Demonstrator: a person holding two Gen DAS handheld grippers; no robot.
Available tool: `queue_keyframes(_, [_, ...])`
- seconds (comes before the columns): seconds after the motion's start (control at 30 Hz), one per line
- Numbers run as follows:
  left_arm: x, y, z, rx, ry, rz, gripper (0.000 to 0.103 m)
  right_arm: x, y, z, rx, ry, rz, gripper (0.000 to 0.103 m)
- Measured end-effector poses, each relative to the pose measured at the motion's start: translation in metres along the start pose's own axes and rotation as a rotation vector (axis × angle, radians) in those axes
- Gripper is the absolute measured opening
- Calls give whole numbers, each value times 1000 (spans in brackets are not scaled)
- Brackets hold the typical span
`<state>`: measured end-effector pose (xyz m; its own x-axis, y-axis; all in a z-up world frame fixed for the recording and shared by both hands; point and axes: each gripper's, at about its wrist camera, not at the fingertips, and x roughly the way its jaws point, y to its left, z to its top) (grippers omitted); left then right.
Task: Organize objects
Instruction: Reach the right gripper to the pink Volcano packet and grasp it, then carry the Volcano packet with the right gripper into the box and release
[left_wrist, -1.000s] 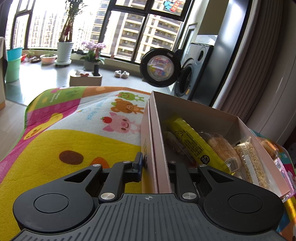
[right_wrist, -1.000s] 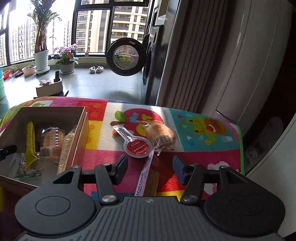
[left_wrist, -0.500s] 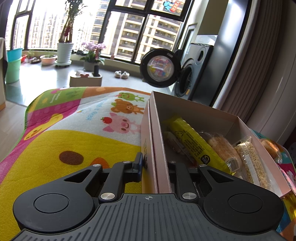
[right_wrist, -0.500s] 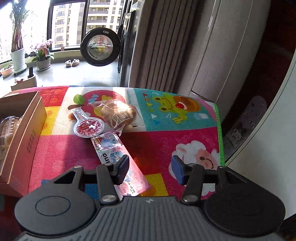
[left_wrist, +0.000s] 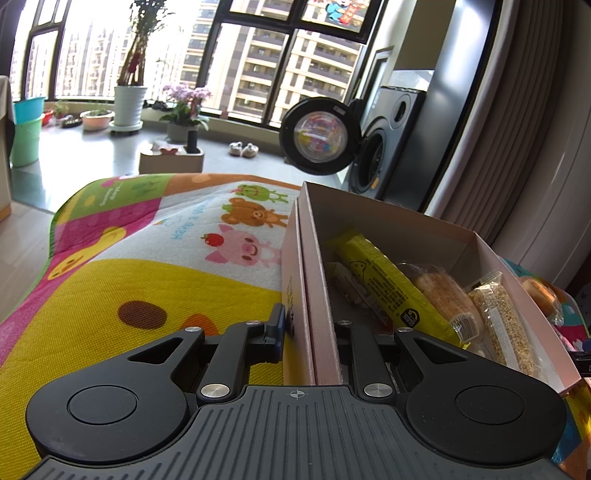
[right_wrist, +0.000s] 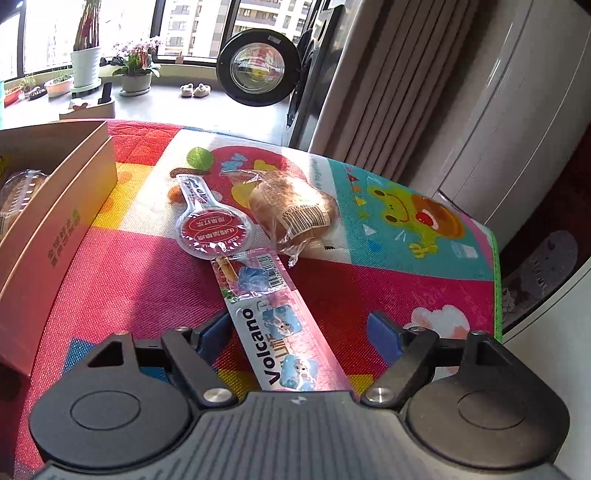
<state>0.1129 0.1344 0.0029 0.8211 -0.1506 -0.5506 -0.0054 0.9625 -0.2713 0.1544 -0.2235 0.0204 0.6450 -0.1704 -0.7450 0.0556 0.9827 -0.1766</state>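
While the left gripper (left_wrist: 308, 332) pinches the near wall of the pink cardboard box (left_wrist: 388, 221) holding wrapped snacks, the right gripper (right_wrist: 299, 332) hangs spread over the long pink Volcano snack packet (right_wrist: 280, 332). At 12 o'clock from that packet, on the colourful cartoon play mat (right_wrist: 388, 280), lie a round red-lidded sauce cup (right_wrist: 214, 232) and a clear-wrapped bread bun (right_wrist: 295, 214).

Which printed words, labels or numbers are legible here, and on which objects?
"Volcano": pink snack packet between the right gripper's fingers.
Red-lidded sauce cup, box side print, bread wrapper barcode digits, yellow packet: print too small or blurred to read.
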Motion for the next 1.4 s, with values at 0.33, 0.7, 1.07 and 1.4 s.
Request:
queue_keyframes(0.33, [0,0,0,0,0,0,18,-25,13,-13,90,-4,167,72])
queue_keyframes(0.7, [-1,1,0,1,0,0,18,-20,15,-6,140,56,89,43])
queue_keyframes(1.07, [-2,1,1,2,0,-1,18,-165,64,-41,5,-18,220,43])
queue_keyframes(1.4, [-2,1,1,2,1,-1,18,-263,118,21,-81,-284,357,43])
